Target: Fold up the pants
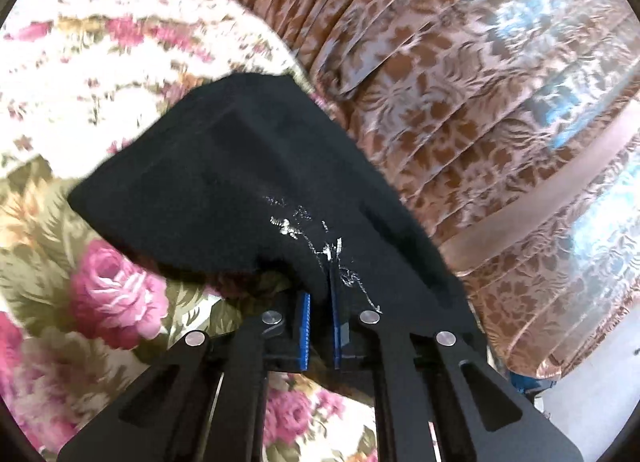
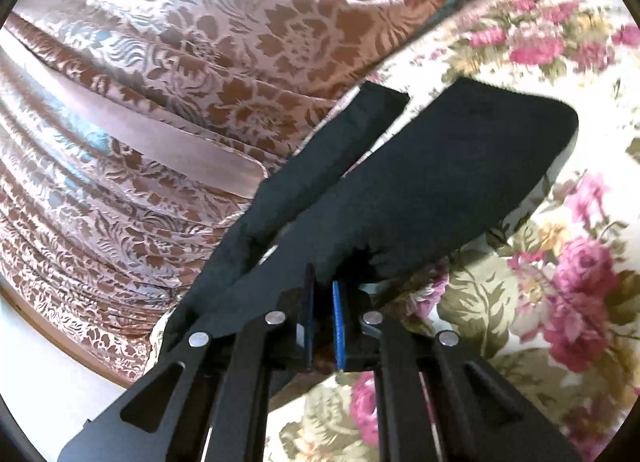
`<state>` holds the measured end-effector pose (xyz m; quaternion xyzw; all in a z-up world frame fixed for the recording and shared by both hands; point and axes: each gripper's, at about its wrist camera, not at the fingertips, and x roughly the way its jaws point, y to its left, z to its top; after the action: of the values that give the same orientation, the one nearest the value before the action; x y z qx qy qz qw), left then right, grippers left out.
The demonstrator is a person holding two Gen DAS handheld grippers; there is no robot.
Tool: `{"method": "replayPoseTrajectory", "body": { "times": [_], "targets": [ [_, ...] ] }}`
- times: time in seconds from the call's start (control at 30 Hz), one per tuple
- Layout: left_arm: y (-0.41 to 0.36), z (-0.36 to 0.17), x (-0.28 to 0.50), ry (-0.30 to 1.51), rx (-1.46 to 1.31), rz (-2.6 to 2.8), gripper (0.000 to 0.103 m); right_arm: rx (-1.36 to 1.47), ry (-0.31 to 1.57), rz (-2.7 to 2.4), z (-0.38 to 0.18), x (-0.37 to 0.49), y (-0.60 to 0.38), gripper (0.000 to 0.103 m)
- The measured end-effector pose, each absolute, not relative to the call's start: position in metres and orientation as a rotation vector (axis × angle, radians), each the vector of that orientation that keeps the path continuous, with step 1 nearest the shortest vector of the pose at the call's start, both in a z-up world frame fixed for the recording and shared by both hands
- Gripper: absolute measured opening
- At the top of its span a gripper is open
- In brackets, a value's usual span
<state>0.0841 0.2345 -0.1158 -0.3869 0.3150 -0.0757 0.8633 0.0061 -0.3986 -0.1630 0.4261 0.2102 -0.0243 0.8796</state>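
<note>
Now both claws, left claw [image 1: 320,294]; right claw [image 2: 322,294], pinch black pants [image 1: 224,181].

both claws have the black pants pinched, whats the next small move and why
Probably carry the held edge forward over the rest and lay it down. The left claw and right claw are each shut on the black pants, whose cloth hangs lifted off the floral bedspread, so a fold seems under way.
</note>
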Motion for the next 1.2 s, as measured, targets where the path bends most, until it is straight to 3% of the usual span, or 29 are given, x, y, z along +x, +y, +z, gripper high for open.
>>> {"method": "replayPoseTrajectory", "body": {
  "times": [0.27,0.57,0.67,0.7,0.77,0.9,1.03,1.2],
  "targets": [
    [0.248,-0.102,0.039,0.618,-0.780,-0.162,0.005,0.805,0.502,-0.023,-0.144,-0.027,-0.383,0.007],
    [0.253,-0.128,-0.016,0.671,-0.692,-0.122,0.005,0.811,0.615,-0.038,-0.172,-0.068,-0.372,0.007],
    [0.254,-0.149,-0.016,0.693,-0.732,-0.116,0.005,0.881,0.605,-0.020,-0.184,-0.068,-0.381,0.016],
    [0.256,-0.153,-0.014,0.694,-0.755,-0.110,0.005,0.883,0.599,-0.023,-0.183,-0.069,-0.382,0.027],
    [0.261,-0.157,-0.013,0.679,-0.810,-0.120,0.005,0.903,0.560,-0.019,-0.179,-0.074,-0.389,0.034],
    [0.271,-0.156,-0.013,0.636,-0.841,-0.072,0.037,1.018,0.517,-0.048,-0.186,-0.082,-0.413,0.036],
    [0.294,-0.148,-0.014,0.548,-0.909,-0.028,0.041,1.143,0.442,-0.072,-0.193,-0.096,-0.439,0.039],
    [0.301,-0.149,0.001,0.592,-0.891,0.005,0.045,1.138,0.412,-0.150,-0.189,-0.101,-0.461,0.040]
  ]
}}
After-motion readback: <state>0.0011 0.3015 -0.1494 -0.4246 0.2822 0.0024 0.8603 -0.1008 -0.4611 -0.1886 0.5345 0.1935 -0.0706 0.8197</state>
